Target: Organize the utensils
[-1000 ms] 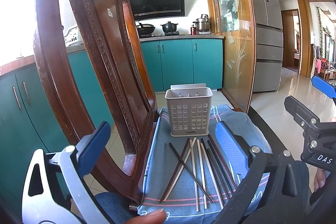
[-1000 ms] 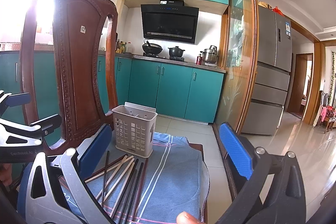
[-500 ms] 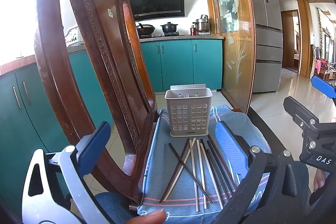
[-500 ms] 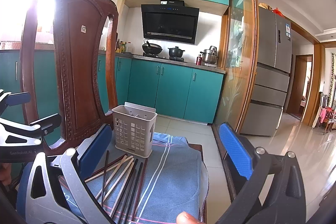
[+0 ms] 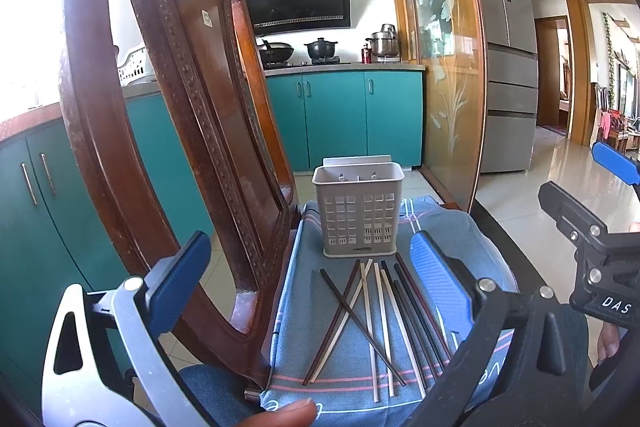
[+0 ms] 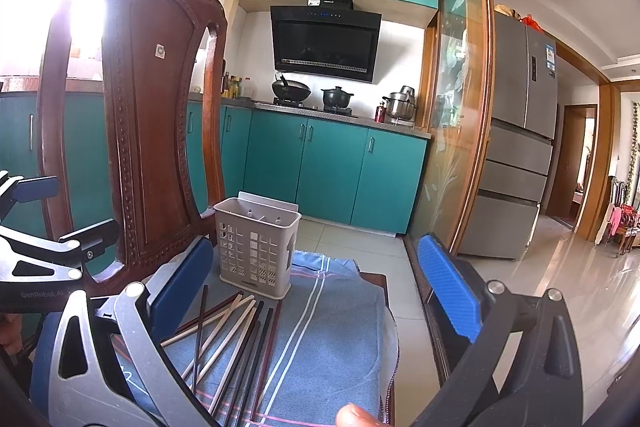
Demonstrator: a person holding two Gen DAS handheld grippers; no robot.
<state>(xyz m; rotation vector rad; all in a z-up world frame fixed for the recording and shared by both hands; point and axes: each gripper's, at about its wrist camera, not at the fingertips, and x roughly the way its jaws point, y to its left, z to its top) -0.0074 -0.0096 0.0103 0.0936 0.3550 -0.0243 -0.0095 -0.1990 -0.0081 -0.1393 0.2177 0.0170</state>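
Dark and pale chopsticks [image 5: 376,323] lie loosely fanned on a blue cloth [image 5: 320,251] at lower centre of the left view, just before a grey slotted holder [image 5: 358,211] standing upright. Both the left gripper [image 5: 310,285] and right gripper [image 6: 316,293] hover spread wide, grasping nothing, beside a carved wooden chair back [image 6: 156,131] at left

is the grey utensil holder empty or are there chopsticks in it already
Empty as far as visible: the utensil holder stands upright with nothing above its rim, and the chopsticks lie loose on the blue cloth.
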